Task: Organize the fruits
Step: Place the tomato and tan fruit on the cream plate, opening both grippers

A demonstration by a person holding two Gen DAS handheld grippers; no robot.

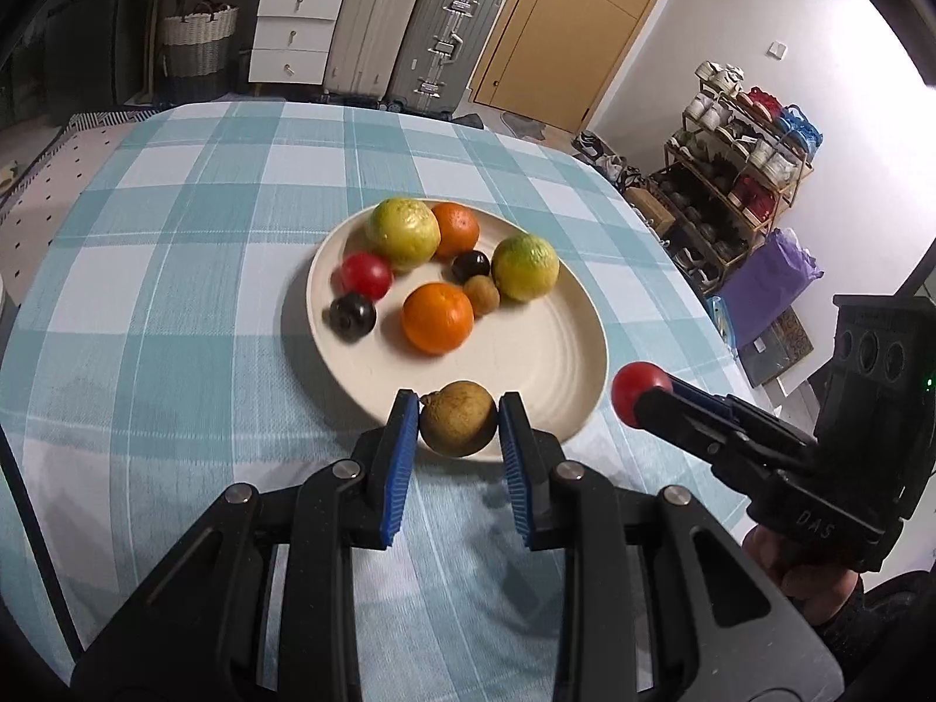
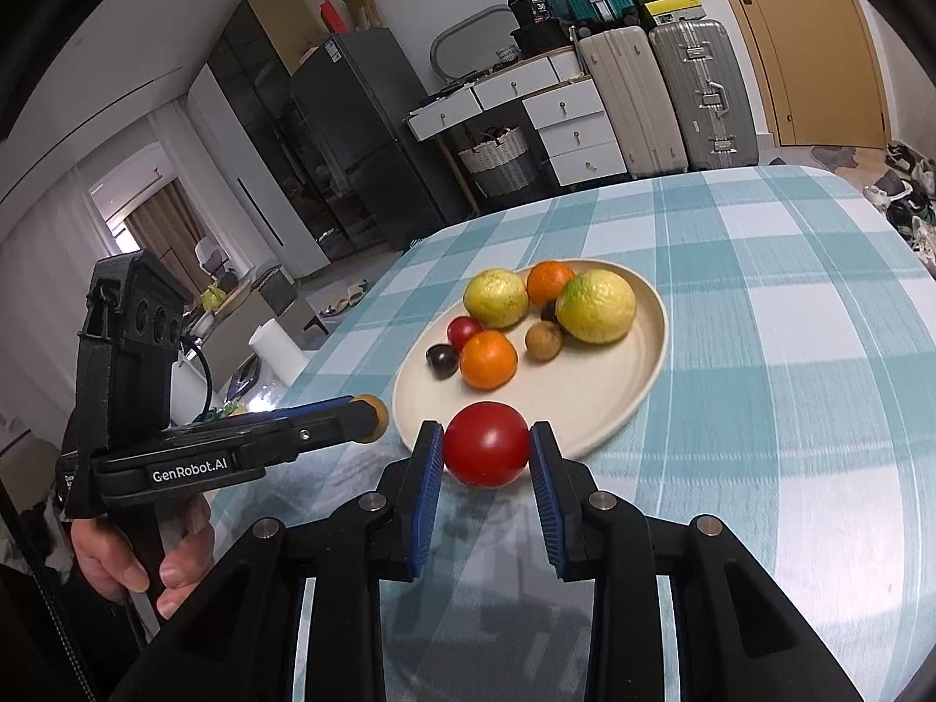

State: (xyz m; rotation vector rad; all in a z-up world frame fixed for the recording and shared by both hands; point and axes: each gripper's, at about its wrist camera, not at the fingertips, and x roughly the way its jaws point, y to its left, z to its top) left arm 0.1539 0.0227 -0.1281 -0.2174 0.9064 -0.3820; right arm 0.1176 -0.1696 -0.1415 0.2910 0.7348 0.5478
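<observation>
A cream plate (image 1: 526,351) (image 2: 608,386) on the checked tablecloth holds two yellow-green citrus fruits (image 1: 403,231) (image 2: 595,305), two oranges (image 1: 437,317) (image 2: 488,359), a red tomato (image 1: 365,275), two dark plums (image 1: 351,316) and a small brown fruit (image 1: 482,294). My left gripper (image 1: 458,418) is shut on a brown round fruit (image 1: 458,418) above the plate's near rim. My right gripper (image 2: 485,450) is shut on a red tomato (image 2: 485,450), also at the near rim. Each gripper shows in the other's view, the right gripper (image 1: 640,395) and the left gripper (image 2: 374,418).
The table's blue-and-white checked cloth (image 1: 175,292) stretches left and beyond the plate. A hand (image 2: 146,556) grips the left tool. Suitcases (image 1: 409,29), white drawers (image 1: 292,29) and a shoe rack (image 1: 737,175) stand past the table edge.
</observation>
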